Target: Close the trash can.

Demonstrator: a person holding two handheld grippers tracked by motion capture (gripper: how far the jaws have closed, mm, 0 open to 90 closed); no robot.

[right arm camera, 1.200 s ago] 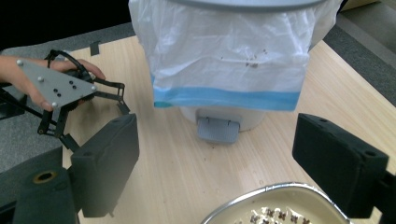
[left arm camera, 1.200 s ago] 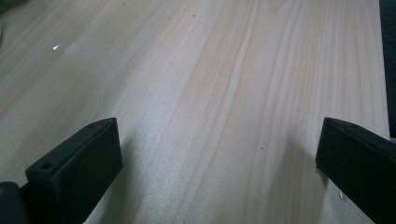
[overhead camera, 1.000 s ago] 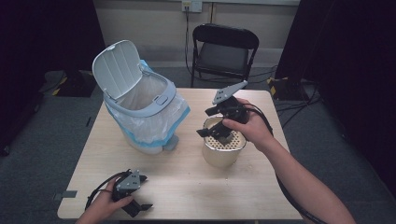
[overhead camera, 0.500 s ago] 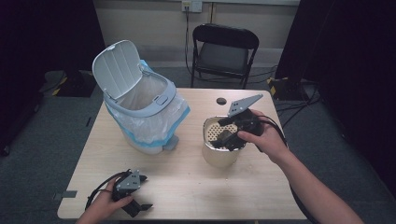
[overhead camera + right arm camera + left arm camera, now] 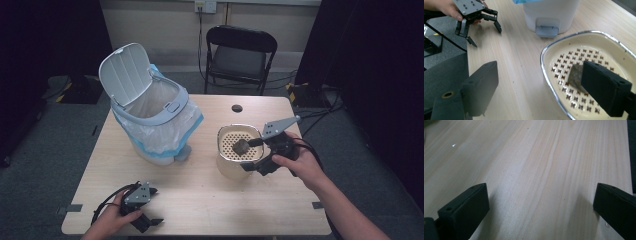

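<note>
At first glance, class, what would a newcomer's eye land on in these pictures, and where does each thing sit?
First the white bin, lid up and lined with a blue-edged bag, on the table's far left part. Next the cream perforated container right of it, with a small dark lump inside, and the right gripper open astride its rim, one jaw inside beside the lump. The left gripper rests open at the near left edge.

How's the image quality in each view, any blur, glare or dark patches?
High view: table evenly lit, surroundings dark, slightly soft. Left gripper view: wood grain sharp, near jaws soft, their shadows on the wood. Right gripper view: near jaws blurred, strainer bowl rim glinting, left gripper sharp.
</note>
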